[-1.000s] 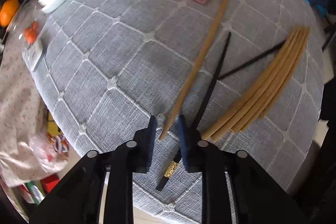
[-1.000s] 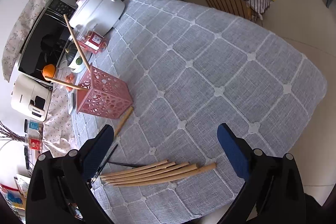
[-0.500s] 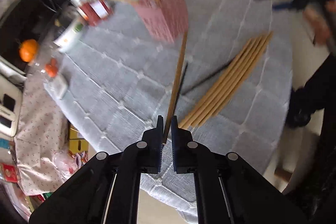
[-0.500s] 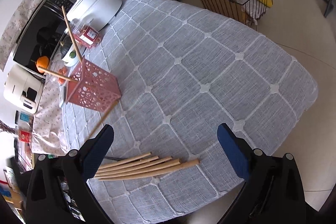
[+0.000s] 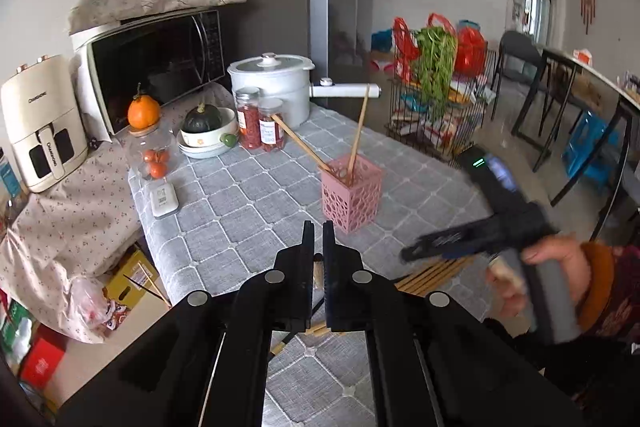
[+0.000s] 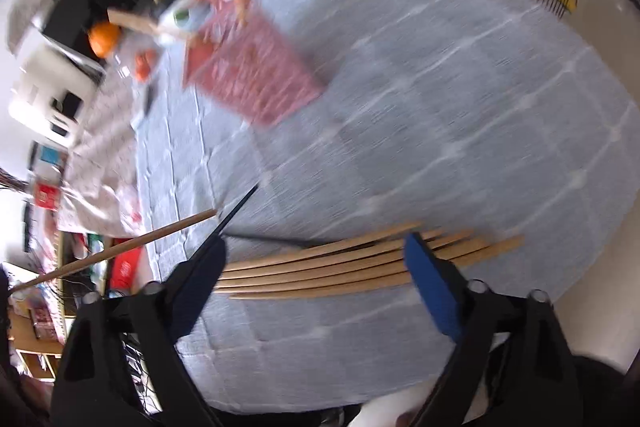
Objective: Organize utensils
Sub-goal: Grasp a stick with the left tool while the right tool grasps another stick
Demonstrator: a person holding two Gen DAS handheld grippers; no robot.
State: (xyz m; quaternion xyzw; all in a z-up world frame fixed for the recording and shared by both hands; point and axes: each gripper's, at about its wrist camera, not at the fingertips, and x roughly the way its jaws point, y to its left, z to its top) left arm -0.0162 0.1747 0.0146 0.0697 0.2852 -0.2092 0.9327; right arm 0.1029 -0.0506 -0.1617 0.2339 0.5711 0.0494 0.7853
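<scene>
Bamboo chopstick is clamped in the left gripper; the pink holder stands just ahead, rightward. Tip it upright before lowering. The right gripper, jaws apart and just narrowing, straddles the chopstick bundle.

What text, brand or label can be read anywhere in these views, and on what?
"CHANGHONG", roughly: air fryer, on its top front and handle; small, so uncertain.
Red jars: white labels too small to read.
White device: markings unreadable.
Right wrist view: too blurred to read.
</scene>
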